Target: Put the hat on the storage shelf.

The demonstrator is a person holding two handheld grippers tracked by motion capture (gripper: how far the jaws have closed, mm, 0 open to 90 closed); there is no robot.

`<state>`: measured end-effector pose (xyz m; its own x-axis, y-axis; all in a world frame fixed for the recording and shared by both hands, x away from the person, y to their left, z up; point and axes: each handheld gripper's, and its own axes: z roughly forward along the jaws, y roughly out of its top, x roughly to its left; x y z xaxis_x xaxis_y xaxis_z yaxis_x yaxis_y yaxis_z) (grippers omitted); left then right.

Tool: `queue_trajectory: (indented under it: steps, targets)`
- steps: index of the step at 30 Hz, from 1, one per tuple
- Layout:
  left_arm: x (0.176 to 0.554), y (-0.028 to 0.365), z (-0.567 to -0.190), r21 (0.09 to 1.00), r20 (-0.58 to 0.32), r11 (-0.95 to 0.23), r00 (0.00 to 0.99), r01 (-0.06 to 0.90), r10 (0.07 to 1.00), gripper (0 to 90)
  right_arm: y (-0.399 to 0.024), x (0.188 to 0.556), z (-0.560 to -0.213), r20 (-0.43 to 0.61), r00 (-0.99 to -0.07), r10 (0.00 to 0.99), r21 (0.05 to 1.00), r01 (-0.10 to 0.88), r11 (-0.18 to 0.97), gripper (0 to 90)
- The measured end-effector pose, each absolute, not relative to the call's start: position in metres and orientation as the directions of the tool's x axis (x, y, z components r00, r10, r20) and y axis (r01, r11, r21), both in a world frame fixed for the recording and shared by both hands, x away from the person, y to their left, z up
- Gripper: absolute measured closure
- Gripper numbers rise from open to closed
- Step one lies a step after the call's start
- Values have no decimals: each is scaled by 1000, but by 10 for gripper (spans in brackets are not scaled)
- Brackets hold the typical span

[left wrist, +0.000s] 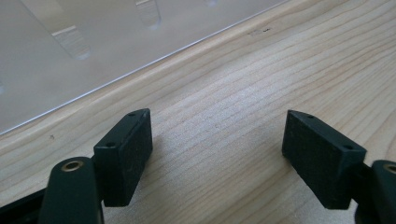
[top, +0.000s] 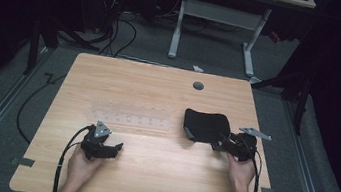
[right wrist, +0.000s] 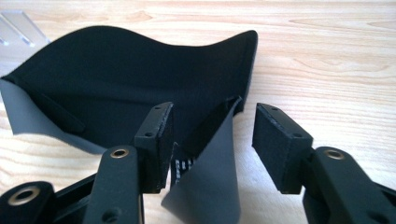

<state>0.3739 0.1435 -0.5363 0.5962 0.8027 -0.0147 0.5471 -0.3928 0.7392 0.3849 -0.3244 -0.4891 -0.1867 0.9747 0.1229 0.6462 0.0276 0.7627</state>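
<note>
Nearest the viewer, the left gripper (top: 111,147) rests on the wooden table (top: 145,188), jaws spread with nothing between them, just short of a clear acrylic strip (top: 130,119). The right gripper (right wrist: 212,140), jaws parted, straddles an upturned edge of the black pouch (top: 206,125), right of the strip.

Light wood worktop (top: 147,173). Clear plastic sheet (top: 130,119) lies flat at centre; black pouch (top: 205,125) just right of it; grey grommet (top: 198,86) beyond.
</note>
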Motion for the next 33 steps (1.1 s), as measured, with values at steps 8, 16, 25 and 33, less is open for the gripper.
queue_trajectory:
  steps: [8,16,25,33]
  targets:
    - [374,144,-536,739,-13,-394,596,547,803,248,-326,395,-500,168,-183,969,749,662,-5,530]
    - [374,143,-536,740,-14,-392,595,547,804,249,-324,402,-509,193,-195,962,733,680,-10,584]
    - [373,143,-536,739,-15,-389,592,549,806,249,-323,404,-511,220,-218,951,737,676,-15,684]
    - [373,143,-536,739,-15,-390,592,550,806,249,-323,403,-511,226,-230,947,734,679,-11,776]
